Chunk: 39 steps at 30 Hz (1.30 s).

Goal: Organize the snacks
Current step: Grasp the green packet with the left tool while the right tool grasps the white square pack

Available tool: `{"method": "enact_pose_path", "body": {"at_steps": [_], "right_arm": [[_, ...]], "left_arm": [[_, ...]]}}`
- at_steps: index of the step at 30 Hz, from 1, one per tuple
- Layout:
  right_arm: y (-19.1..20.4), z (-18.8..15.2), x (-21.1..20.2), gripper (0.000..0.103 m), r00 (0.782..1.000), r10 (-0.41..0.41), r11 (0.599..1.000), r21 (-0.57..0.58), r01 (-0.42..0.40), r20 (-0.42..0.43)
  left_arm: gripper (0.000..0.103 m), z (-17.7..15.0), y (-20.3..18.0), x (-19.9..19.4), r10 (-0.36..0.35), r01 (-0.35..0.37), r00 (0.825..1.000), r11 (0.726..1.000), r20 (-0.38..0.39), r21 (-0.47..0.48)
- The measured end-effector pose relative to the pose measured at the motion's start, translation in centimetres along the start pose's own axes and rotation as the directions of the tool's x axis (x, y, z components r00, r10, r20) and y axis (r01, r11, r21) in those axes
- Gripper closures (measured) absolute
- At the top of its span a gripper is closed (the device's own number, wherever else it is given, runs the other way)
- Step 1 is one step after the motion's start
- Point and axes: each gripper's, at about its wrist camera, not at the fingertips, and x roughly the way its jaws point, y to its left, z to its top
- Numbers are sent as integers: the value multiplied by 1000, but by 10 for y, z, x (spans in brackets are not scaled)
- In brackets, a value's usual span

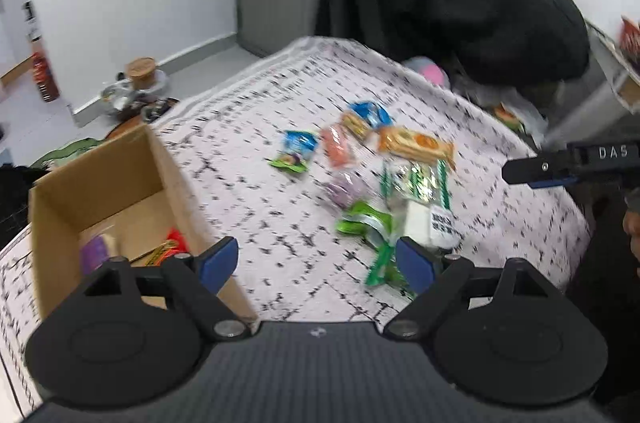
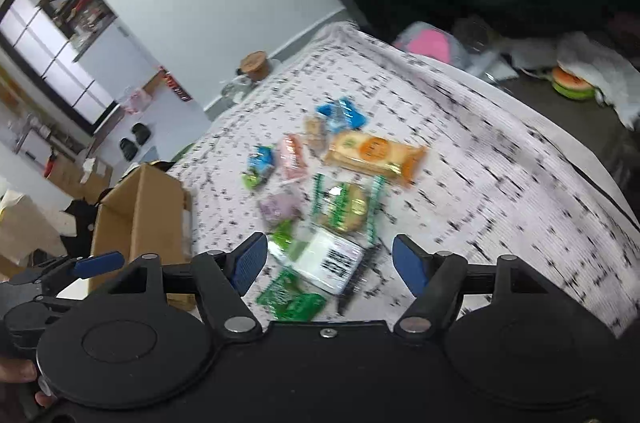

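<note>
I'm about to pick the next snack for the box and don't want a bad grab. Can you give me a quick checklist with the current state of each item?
1. Left gripper empty and open: ok, nothing between its blue pads.
2. Right gripper empty and open: ok, open above the white packet, pads not touching it.
3. Cardboard box open and reachable: ok, top open at the left gripper's side, some items already inside.
4. Snacks separated: not ok, the white packet, green packet and green-striped packet overlap.
5. Orange packet free to grab: ok, mostly clear of the others.
6. Sharp view: not ok, both views are blurred.
</note>
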Motion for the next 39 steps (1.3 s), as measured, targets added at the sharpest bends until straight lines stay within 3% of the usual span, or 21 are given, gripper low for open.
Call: {"method": "enact_pose_path", "body": {"at_steps": [4, 11, 25, 27, 31, 36, 39], "right_arm": [[-8, -3, 2, 35, 1000, -23, 1000, 21, 23, -11], [-18, -10, 6, 35, 998, -62, 997, 41, 63, -21], [-23, -25, 35, 35, 992, -103, 988, 108, 110, -66], [-20, -27, 38, 35, 992, -103, 988, 105, 111, -72], [-16, -27, 43, 35, 992, -104, 989, 99, 111, -68], [-11, -30, 49, 35, 993, -98, 989, 101, 104, -64], [-8, -31, 54, 35, 994, -95, 990, 103, 101, -60]], "left_arm": [[17, 3, -16, 23, -48, 51, 998, 996, -47, 69], [19, 2, -34, 59, -118, 127, 987, 989, -109, 80], [26, -22, -45, 115, -163, 168, 962, 986, -218, 4], [32, -27, -44, 121, -164, 165, 959, 986, -230, -15], [41, -32, -50, 122, -124, 127, 973, 992, -196, 1], [70, -32, -53, 119, -105, 104, 978, 994, -178, -16], [76, -32, -49, 116, -105, 97, 980, 994, -170, -54]]}}
